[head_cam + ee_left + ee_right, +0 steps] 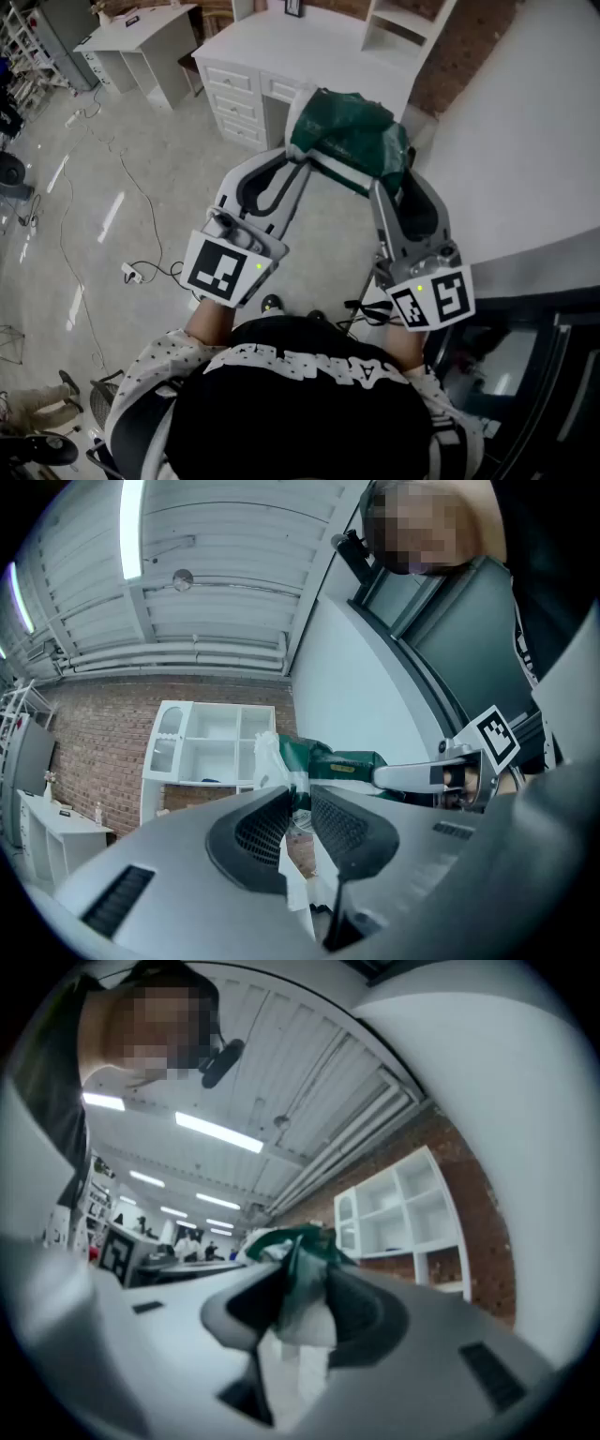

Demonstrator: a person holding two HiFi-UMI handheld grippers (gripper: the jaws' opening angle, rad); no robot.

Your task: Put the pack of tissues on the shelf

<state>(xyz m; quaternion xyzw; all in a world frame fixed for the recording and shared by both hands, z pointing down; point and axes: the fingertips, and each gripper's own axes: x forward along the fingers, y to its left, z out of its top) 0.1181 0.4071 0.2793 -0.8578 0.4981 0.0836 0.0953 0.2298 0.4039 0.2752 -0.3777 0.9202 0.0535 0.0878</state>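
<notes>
1. The pack of tissues (352, 141), in green and white film, hangs in the air between the two hand-held grippers. It is above the floor (112, 169) and just in front of the near edge of the white worktop (300, 47).
2. The left hand-held gripper (302, 799) has its jaws nearly together, pinching a thin fold of the wrapper at the pack's left end.
3. The right hand-held gripper (302, 1297) has its jaws wider apart, clamped on a bunched portion of the pack's right end. White film spills down between the pads.
4. The shelf (403, 28), a white unit with open compartments, stands on the far right part of the worktop. It is well apart from the pack.
5. Handling, judged: the pack looks light and soft. It sags and creases under the pads, so it will not resist squeezing, and the glossy film may slip.
6. Hold, judged: a grip on the body of the pack is safer than one on loose wrapper. The left-hand pinch on film alone could tear or slide off as the pack is carried to a compartment.
</notes>
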